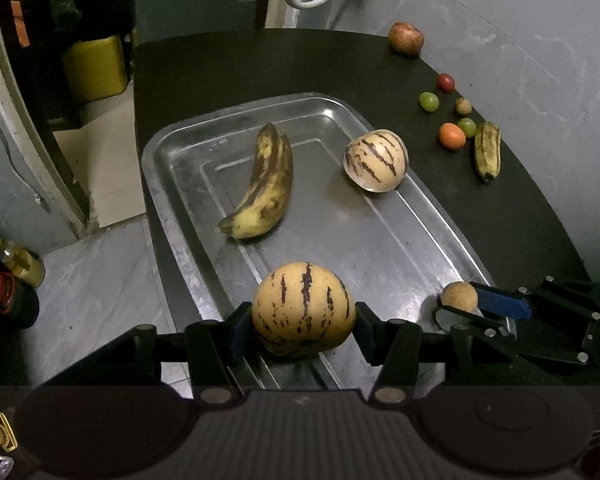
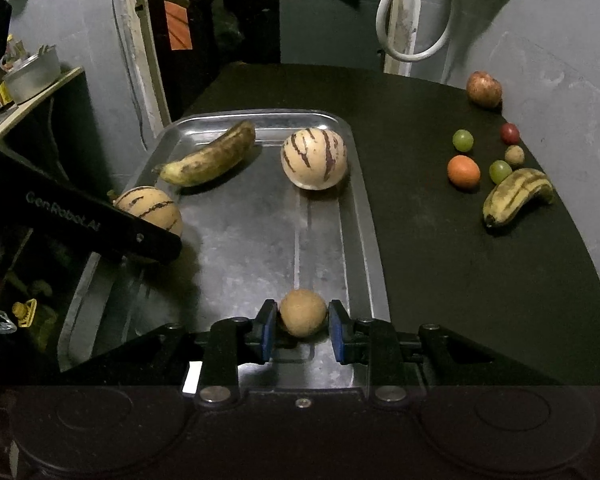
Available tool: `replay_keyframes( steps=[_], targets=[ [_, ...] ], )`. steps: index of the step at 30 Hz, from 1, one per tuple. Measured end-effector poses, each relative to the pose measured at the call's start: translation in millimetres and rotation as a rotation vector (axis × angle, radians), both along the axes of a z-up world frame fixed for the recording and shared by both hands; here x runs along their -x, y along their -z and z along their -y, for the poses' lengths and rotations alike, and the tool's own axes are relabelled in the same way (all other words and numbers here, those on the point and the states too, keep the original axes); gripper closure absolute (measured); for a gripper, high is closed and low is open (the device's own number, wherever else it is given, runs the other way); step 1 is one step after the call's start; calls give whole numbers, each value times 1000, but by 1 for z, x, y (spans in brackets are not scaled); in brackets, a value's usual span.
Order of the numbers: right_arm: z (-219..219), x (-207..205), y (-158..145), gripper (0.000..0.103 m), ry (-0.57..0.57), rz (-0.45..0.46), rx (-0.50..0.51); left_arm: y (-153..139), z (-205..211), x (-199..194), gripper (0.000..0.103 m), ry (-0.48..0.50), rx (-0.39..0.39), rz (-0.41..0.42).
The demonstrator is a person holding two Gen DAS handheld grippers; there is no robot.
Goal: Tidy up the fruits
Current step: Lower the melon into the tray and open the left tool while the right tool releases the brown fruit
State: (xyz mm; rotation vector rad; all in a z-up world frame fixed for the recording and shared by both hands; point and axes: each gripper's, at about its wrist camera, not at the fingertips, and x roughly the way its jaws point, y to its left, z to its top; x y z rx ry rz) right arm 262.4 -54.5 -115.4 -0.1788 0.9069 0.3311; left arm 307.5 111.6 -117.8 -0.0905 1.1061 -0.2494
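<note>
Left gripper (image 1: 304,320) clamps a striped melon (image 1: 303,309) over the tray (image 1: 172,148) near edge. Right gripper (image 2: 303,326) has a small brown fruit (image 2: 303,312) between its pads, right pad barely apart, low over the tray. Banana (image 1: 262,184) and second melon (image 1: 375,160) lie in the tray. Loose fruit sits well right on the black table (image 2: 480,280): grapes (image 2: 463,140), orange fruit (image 2: 463,171), another banana (image 2: 518,195).

Left tongs (image 1: 304,320) clamped; right tongs (image 2: 303,330) slightly parted, angled down.
</note>
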Motion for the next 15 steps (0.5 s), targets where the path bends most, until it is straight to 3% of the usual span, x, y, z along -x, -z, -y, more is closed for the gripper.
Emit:
replay_keyframes(
  steps=[6,15],
  targets=[
    [-4,10,-3,63,55,39,28,0,-6,-3,45,10,27,-16],
    [-2,51,-34,31,213,154,-3,-21,-13,9,26,90,41,61]
  ],
)
